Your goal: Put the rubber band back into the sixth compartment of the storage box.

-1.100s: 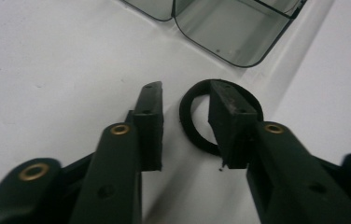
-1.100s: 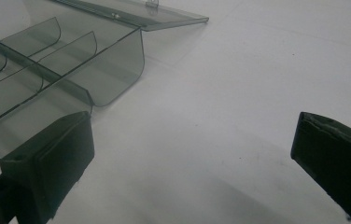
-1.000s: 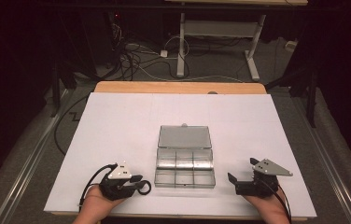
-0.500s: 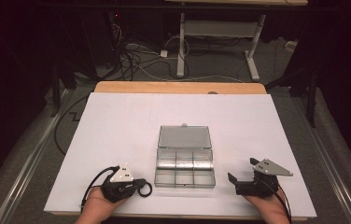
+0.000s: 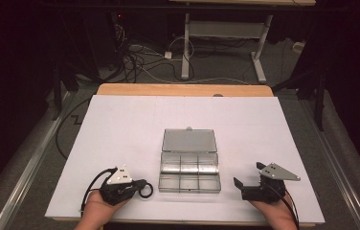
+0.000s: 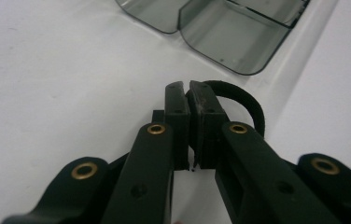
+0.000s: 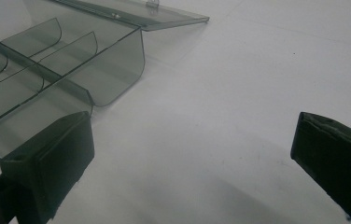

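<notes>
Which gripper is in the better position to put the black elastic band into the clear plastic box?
Left. The left gripper is shut on the black elastic band, beside the open clear plastic compartment box. The right gripper stands open and empty on the box's other side.

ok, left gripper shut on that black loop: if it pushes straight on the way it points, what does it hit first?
Probably the clear compartment box. The left gripper, shut on the black loop, points at the box's near left corner across bare white tabletop. Nothing else lies between, though the exact contact point is hard to judge.
</notes>
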Tool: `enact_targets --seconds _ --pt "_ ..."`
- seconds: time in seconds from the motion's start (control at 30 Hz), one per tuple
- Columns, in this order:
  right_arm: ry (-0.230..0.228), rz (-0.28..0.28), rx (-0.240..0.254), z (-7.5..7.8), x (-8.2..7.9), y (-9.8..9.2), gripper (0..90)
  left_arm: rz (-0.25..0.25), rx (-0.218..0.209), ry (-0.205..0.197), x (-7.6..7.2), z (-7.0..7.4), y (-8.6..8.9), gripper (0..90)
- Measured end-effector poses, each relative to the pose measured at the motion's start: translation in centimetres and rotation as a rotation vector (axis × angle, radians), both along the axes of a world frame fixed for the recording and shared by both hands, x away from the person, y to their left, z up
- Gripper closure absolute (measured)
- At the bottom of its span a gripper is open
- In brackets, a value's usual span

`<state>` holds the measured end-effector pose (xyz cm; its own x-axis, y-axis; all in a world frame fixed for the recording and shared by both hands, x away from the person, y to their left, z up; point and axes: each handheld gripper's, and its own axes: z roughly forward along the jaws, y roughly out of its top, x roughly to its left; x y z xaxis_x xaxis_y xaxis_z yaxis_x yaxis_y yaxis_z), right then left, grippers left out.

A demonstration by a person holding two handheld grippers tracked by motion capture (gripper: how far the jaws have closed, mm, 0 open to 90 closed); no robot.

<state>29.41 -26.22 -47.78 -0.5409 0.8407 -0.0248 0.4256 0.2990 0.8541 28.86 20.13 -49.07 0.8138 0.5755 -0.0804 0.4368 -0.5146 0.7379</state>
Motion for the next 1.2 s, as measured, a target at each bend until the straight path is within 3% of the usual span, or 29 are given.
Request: enact_targets --seconds 0.43,0.6,1.2 --pt "0.001 0.001 0.002 0.0 0.0 0.0 0.4 0.082 -0.041 -0.018 0.6 0.2 1.8 84.8" --pt "0.001 -0.001 0.002 0.0 0.0 0.0 0.4 0.098 -0.057 -0.045 0.4 0.7 1.9 84.8" --pt "0.006 0.004 0.0 0.0 0.1 0.0 0.3 0.087 -0.091 -0.071 0.6 1.7 0.6 84.8"
